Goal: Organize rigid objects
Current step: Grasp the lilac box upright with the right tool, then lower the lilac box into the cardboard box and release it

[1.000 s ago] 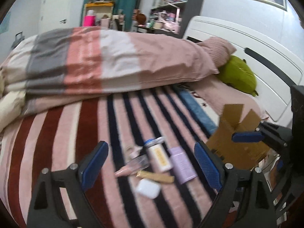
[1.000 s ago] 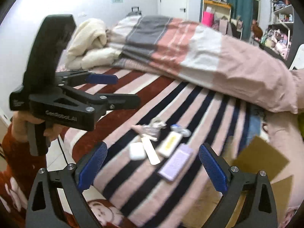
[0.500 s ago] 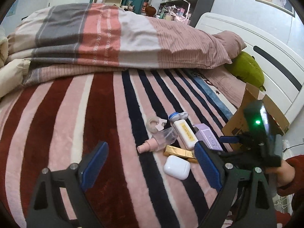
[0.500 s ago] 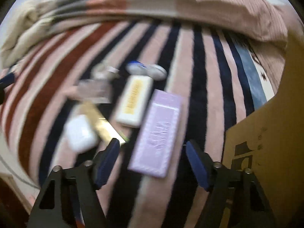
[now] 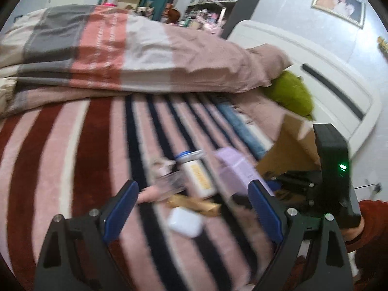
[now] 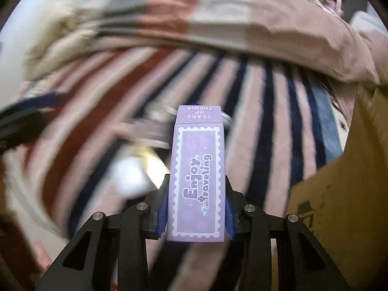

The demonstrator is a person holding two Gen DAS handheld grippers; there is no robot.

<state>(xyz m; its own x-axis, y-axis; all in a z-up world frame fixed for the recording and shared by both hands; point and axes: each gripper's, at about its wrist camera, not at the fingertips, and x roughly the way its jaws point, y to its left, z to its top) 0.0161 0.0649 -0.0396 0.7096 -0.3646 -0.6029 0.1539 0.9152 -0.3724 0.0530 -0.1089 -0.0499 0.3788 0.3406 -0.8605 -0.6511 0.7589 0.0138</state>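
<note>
One purple box (image 6: 197, 177) clamped lengthwise in right hand-held gripper (image 6: 196, 214).

Right tongs (image 6: 196, 214) clamp the purple box (image 6: 197, 174) above the striped blanket (image 6: 252, 131).

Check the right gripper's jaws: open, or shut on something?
Shut. The right gripper has its blue pads pressed against both sides of the purple box, which is lifted off the striped blanket.

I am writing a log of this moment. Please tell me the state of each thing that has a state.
Right gripper: shut on the purple box.
Purple box: held, off the blanket.
Left gripper: open, holds nothing.
Cardboard box: flaps open.
White case: closed, lying on the blanket.
</note>
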